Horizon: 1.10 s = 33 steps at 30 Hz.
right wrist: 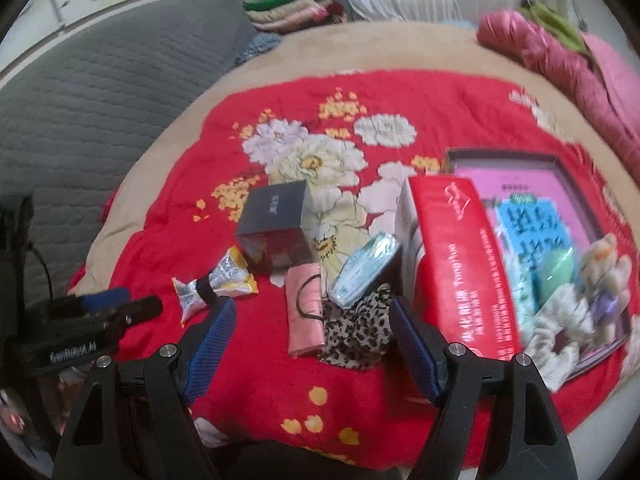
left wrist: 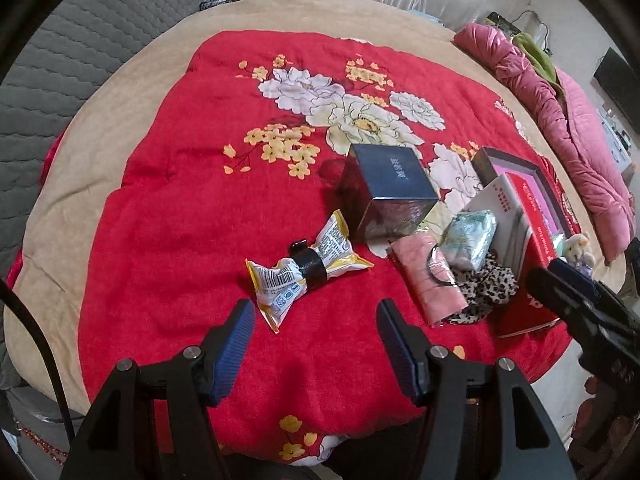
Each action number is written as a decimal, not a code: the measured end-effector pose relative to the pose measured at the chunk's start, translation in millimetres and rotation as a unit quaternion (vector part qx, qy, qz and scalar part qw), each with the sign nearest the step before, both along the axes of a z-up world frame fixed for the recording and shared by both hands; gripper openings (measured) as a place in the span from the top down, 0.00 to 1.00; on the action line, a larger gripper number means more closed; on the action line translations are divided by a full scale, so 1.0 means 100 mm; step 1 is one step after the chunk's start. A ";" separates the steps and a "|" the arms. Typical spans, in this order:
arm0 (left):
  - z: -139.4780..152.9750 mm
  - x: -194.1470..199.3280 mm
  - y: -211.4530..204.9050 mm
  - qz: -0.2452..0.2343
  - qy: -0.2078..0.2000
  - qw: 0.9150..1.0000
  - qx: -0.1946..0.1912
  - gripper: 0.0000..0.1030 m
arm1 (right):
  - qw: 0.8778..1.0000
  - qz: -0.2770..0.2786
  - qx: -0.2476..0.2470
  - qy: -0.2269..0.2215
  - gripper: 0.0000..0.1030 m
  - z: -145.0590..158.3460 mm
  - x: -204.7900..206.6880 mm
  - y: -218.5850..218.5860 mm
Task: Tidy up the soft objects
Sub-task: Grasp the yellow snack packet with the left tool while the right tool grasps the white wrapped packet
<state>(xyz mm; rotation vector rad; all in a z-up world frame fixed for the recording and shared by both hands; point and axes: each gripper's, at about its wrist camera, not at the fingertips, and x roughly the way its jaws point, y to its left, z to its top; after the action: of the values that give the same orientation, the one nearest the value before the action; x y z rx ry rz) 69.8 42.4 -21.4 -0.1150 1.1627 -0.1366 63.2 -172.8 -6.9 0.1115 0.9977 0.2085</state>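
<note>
We take the dark blue box [left wrist: 390, 188] on the red flowered quilt [left wrist: 180, 208] as our landmark. Our left gripper [left wrist: 316, 336] hangs over the quilt with its jaws standing apart and nothing between them; the yellow snack packet [left wrist: 304, 270], pinched at its waist by a black band, lies in front of the box, on its left side, just beyond the left blue pad. Our right gripper [right wrist: 312, 340] is likewise parted and empty, tilted steeply down at the quilt. Beyond its gap, in front of the box and a little to its right, lie the pink pouch [right wrist: 306, 312] and the leopard-print scrunchie [right wrist: 360, 332] side by side and touching, with the pale green tissue pack [right wrist: 366, 272] resting on the scrunchie's far edge. Right of the box, a red carton [right wrist: 456, 264] stands on edge, leaning against an open shallow tray [right wrist: 576, 172]. In that tray, further right of the box, we see a small plush bear [right wrist: 604, 264], a white scrunchie [right wrist: 564, 320] and a green rounded thing we cannot identify. Neither gripper touches any of these.
</note>
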 end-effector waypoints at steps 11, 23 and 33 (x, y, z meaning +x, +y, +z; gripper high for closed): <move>-0.34 0.14 0.04 -0.023 0.019 1.000 0.005 0.39 | 0.996 -0.027 -0.055 0.057 0.27 -0.39 0.41 0.24; -0.63 0.38 0.10 -0.060 0.022 0.998 0.019 0.39 | 0.989 -0.070 -0.089 0.097 0.37 -0.76 0.70 0.31; -0.75 0.60 0.02 -0.073 0.029 0.997 0.014 0.36 | 0.990 -0.064 -0.100 0.071 0.73 -0.78 0.82 0.31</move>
<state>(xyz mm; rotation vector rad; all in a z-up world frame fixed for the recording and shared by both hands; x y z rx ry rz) 129.4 44.6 -96.5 -0.0084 1.2307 -0.2469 145.0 -142.0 -84.4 0.0064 1.1432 -0.0184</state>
